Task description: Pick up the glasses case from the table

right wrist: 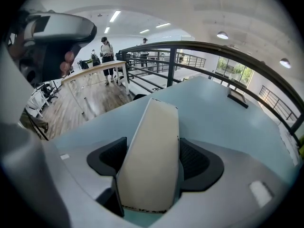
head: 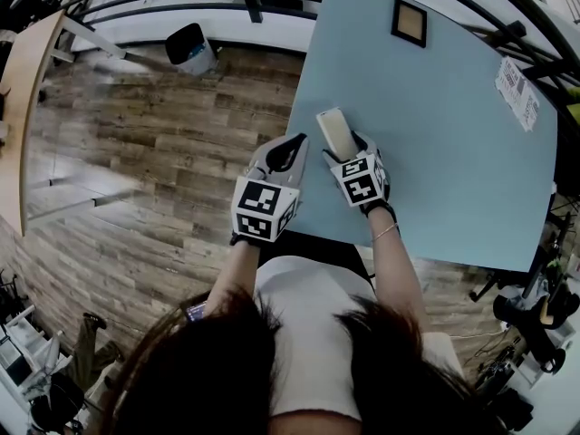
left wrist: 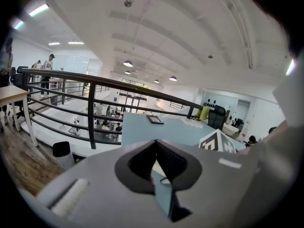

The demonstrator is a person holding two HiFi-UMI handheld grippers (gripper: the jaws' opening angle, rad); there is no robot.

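- One cream, oblong, hard-shelled glasses case lies flat on the pale blue rectangular surface. It is near the left edge, on the side closer to the person. The case is shut, so its contents cannot be seen.
- There are two grey handheld grippers. Each carries one black-and-white marker cube, the left one's and the right one's.
- The right gripper points steeply down over the near end of the glasses case. In the right gripper view its two dark-padded fingers are spread wide, one on each side of the case. The case fills almost the whole gap between them. No squeeze on the case shows, and I cannot tell whether the pads touch its sides.
- The left gripper hovers at the left edge of the surface, just beside the right one and apart from the case. In the left gripper view its two fingers meet at the tips, closed on nothing.
- One small dark-framed tan picture lies flat near the far edge of the surface, well apart from the case.
- One white printed paper sheet lies near the right edge of the surface.
- One black bin with a white liner stands on the wood-plank floor beyond the left side of the surface. What is in it cannot be made out.
- One dark metal railing with several horizontal bars runs behind the far side of the surface.
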